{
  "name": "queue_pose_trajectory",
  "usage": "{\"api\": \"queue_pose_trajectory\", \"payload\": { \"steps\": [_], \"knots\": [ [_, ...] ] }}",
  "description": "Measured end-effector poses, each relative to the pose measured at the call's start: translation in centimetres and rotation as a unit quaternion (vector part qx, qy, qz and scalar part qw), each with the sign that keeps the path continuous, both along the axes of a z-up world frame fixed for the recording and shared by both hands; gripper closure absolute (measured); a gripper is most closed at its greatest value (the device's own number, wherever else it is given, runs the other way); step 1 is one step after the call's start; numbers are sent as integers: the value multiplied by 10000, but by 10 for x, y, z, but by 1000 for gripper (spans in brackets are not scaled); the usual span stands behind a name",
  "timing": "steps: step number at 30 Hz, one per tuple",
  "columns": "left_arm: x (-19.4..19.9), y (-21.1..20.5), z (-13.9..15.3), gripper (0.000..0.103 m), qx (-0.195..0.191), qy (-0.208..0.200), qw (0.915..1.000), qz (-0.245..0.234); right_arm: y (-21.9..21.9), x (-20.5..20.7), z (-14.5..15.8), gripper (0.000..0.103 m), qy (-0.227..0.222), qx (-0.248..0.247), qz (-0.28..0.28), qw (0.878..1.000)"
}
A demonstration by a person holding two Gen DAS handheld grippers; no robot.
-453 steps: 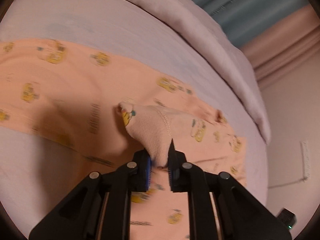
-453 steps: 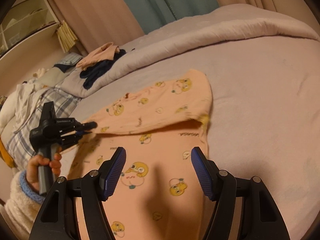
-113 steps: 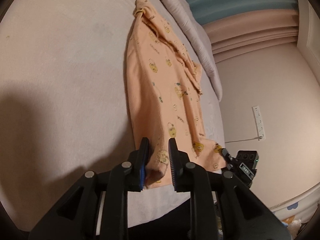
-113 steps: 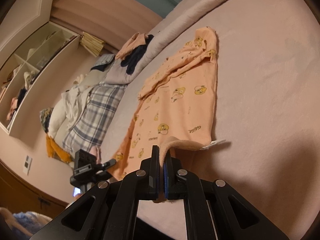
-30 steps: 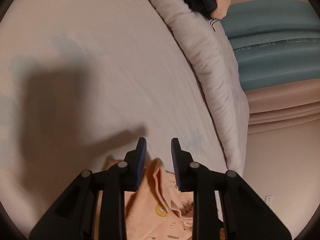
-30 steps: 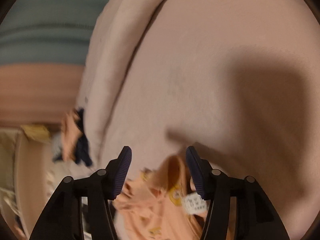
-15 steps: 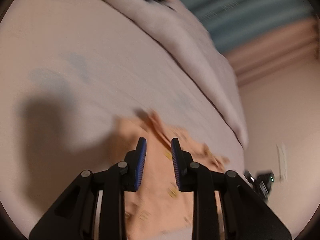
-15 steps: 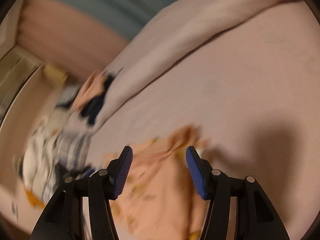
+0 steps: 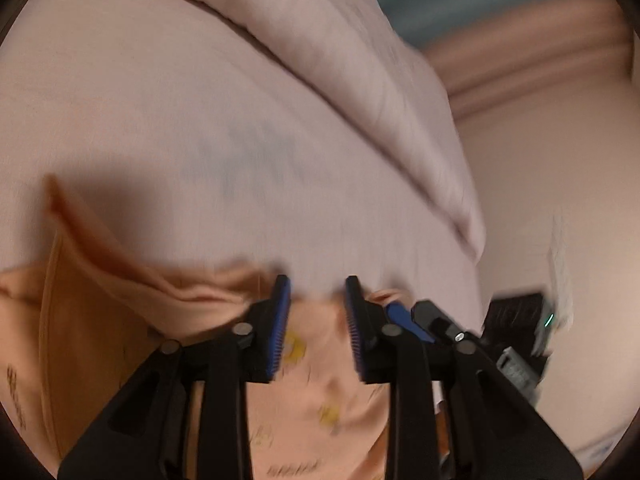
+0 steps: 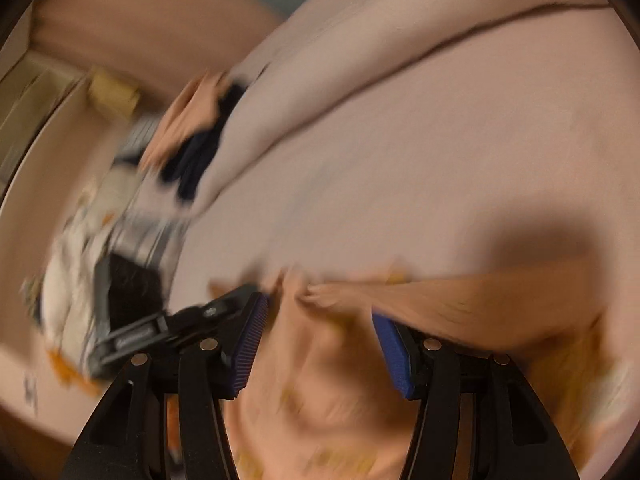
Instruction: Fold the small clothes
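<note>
On the bed (image 9: 168, 92), nearest the cameras: shirt (image 9: 316, 392), peach with yellow print, folded over on itself, its top edge bunched in a ridge. Both views blurred.

Left gripper (image 9: 316, 312): jaws apart, just been widening, nothing pinched; shirt lies under the gap. Right gripper (image 10: 320, 340): jaws wide apart, empty, over the same bunched edge. The two sit close, side by side.

Step, judged: between folds, a fold laid and let go. Next move likely calls for flattening the ridge or pinching an edge for a further fold.

Beyond: bare sheet, then rolled duvet (image 9: 360, 80) along the far edge. Clothes pile (image 10: 192, 136) at the far left corner. Curtain (image 9: 460, 4) and wall behind.
</note>
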State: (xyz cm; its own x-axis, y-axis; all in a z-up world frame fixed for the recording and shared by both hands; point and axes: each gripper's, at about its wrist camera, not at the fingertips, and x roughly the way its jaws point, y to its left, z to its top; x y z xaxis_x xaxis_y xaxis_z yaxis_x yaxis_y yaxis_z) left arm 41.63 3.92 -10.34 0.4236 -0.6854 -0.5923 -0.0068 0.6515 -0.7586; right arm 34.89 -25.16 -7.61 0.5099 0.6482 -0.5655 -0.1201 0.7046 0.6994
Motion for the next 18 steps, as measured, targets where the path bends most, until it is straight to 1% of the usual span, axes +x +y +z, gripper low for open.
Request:
{"api": "queue_pose_trajectory", "payload": {
  "steps": [1,2,3,5,6,8,10,12,13,14,16,18],
  "knots": [
    [1,4,2,68,-25,-21,9999,116,-9,-2,1,46,-4,99,-73,9999],
    [-1,9,4,68,15,-77,9999,133,-16,-6,2,46,-25,188,-70,9998],
    [-6,13,6,68,58,-135,9999,80,-25,-15,6,46,-107,174,-27,9998],
    [-25,29,8,68,308,-198,9992,138,-41,-40,16,46,-330,-164,-22,9993],
    [-34,39,9,68,344,-203,9990,182,-46,-46,18,46,-373,-250,-43,9990],
    [-55,62,11,68,285,-203,9990,287,-60,-68,22,46,-412,-358,-100,9985],
    [-84,87,15,68,188,-255,9986,417,-75,-91,24,46,-456,-278,-128,9985],
    [-107,105,19,64,152,-309,9979,540,-89,-120,25,46,-515,-186,-128,9984],
    [-123,119,22,59,149,-365,9969,678,-81,-121,28,46,-534,-179,-156,9983],
    [-134,129,23,56,132,-413,9960,780,-86,-134,27,46,-527,-216,-188,9982],
    [-154,140,24,56,58,-437,9948,920,-82,-144,25,46,-522,-247,-194,9981],
    [-170,140,18,56,-75,-369,9953,891,-72,-152,21,46,-475,-205,-123,9986]
  ]
}}
